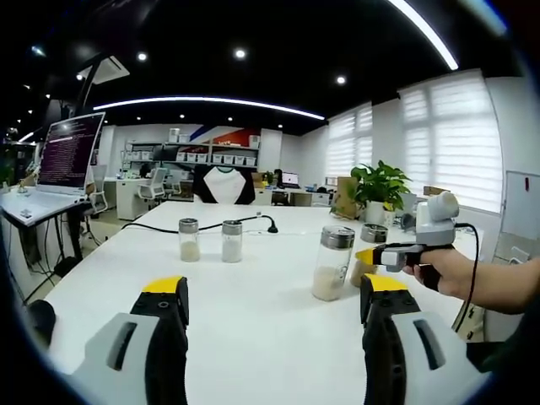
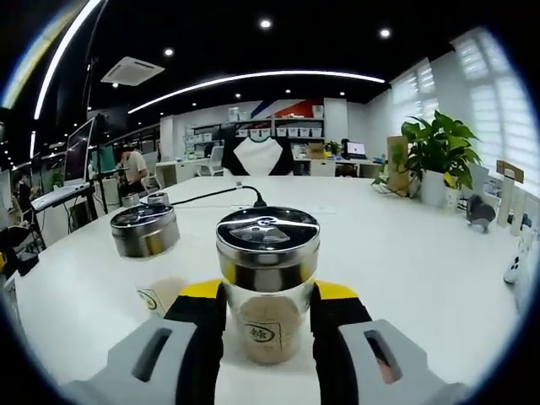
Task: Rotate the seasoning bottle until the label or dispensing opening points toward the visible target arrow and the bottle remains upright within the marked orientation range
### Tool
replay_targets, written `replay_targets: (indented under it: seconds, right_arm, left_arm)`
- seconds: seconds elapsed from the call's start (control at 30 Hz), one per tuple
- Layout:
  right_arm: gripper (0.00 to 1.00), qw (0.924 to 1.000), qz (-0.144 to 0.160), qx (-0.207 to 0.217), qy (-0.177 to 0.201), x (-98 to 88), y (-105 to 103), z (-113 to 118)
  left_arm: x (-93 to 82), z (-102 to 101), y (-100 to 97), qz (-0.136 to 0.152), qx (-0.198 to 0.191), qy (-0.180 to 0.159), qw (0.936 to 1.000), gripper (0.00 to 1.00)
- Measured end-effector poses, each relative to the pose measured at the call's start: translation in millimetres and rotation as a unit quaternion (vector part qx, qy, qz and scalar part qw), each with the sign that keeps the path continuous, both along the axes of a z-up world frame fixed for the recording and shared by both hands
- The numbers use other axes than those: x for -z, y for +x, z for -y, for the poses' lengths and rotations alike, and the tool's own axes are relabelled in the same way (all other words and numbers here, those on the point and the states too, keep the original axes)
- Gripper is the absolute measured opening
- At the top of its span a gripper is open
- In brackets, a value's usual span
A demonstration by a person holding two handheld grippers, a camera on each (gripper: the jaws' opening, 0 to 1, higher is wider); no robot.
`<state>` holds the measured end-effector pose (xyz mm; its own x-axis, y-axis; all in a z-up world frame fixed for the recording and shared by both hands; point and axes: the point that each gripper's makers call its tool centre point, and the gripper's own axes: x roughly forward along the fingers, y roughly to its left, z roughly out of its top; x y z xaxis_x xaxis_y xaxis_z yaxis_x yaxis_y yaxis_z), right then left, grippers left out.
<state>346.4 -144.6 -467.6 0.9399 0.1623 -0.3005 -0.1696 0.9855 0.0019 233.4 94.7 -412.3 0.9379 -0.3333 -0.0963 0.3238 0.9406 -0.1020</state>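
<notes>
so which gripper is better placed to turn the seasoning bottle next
Right. The right gripper already has its jaws on either side of a seasoning bottle, which stands upright on the table. The left gripper is open, with no bottle between its jaws.

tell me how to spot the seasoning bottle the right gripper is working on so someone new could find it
On the white table, look near the potted plant side. Four glass bottles stand there; it is the one between the right gripper pads, with a second bottle just beside it.
</notes>
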Motion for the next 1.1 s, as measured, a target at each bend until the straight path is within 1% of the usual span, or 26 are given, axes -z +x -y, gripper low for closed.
replay_targets:
  seconds: [0.4, 0.9, 1.1]
  right_arm:
    - [0.38, 0.9999, -0.002, -0.013, -0.008, 0.3, -0.9, 0.0]
    - [0.37, 0.9984, -0.002, -0.053, -0.020, 1.0, -1.3, -0.2]
    - [0.37, 0.9982, -0.006, -0.057, -0.019, 1.2, -1.0, -0.6]
  left_arm:
    - [2.0, 2.7, 1.0, -0.003, 0.003, 0.002, 1.0000, 0.88]
    - [0.6, 2.8, 0.2, -0.001, 0.004, 0.001, 1.0000, 0.88]
    - [-0.4, 2.7, -0.9, 0.000, 0.004, 0.002, 1.0000, 0.88]
